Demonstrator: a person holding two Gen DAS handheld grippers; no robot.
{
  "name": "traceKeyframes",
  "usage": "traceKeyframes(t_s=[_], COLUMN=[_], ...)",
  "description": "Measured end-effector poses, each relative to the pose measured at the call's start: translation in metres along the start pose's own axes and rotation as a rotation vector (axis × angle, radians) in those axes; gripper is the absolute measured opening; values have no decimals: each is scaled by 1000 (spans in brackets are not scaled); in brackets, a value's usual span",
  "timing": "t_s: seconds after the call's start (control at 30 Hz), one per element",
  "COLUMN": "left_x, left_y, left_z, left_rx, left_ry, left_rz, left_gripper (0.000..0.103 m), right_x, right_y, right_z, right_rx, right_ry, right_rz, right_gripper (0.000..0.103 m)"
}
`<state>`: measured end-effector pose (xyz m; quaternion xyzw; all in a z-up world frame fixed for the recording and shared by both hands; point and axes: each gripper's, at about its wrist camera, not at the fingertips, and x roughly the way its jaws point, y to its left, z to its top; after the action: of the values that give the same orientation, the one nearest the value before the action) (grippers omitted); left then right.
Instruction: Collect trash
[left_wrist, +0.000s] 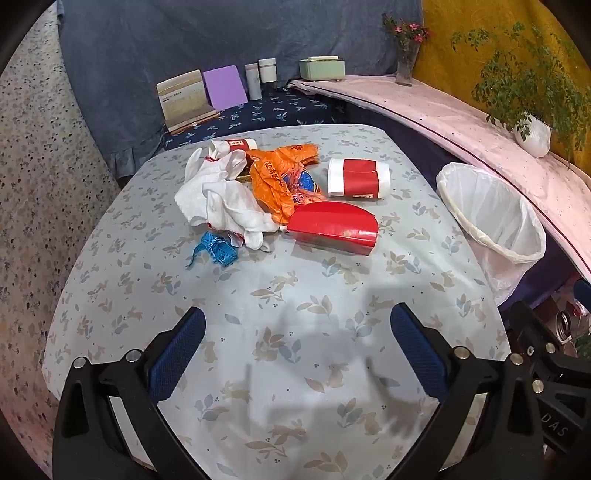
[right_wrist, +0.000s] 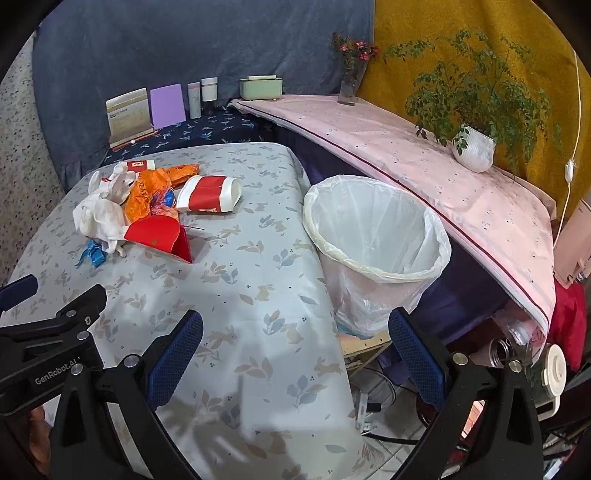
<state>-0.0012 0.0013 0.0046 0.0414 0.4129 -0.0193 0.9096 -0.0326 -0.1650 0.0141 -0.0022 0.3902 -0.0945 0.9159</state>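
Both grippers hang over the near end of the surface (left_wrist: 424, 229), tilted down toward it, and nothing is in either one. The left gripper (left_wrist: 297, 347) has its fingers (left_wrist: 177, 354) spread wide over bare patterned cloth; the right gripper (right_wrist: 295, 349) stands just as wide, straddling the surface's right edge, empty too.

The trash sits in one heap toward the far end, well ahead of both. From the left gripper it lies straight ahead and a touch left: a crumpled white plastic bag (left_wrist: 221, 199), an orange plastic bag (left_wrist: 280, 177) tangled against it, and a red carton (left_wrist: 334, 227) at the heap's near edge, long axis running across the view. Behind that lies a red and white cup (left_wrist: 358, 178) on its side, also lengthwise left to right, with a second cup (left_wrist: 236, 144) peeking out at the back. A blue measuring tape (left_wrist: 218, 249) is bundled just beside the white bag, on the near left.

From the right gripper the whole heap lies off to the far left, so I judge the left gripper better lined up, and the red carton the first piece in reach.

The trash bin (right_wrist: 373, 229) stands just off the surface's right side, lined with a clear white bag; as far as I can see inside, nothing is in it yet. It sits closer to the right gripper
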Motion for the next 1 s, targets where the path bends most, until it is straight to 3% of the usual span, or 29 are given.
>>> traceKeyframes(t_s=[1.0], left_x=[1], left_y=[-3], left_z=[0], left_rx=[-1], left_ry=[2], left_rz=[-6], left_gripper=[96], right_x=[0], right_y=[0], right_z=[2], right_rx=[-2], right_ry=[-2], right_rz=[-1], right_gripper=[96])
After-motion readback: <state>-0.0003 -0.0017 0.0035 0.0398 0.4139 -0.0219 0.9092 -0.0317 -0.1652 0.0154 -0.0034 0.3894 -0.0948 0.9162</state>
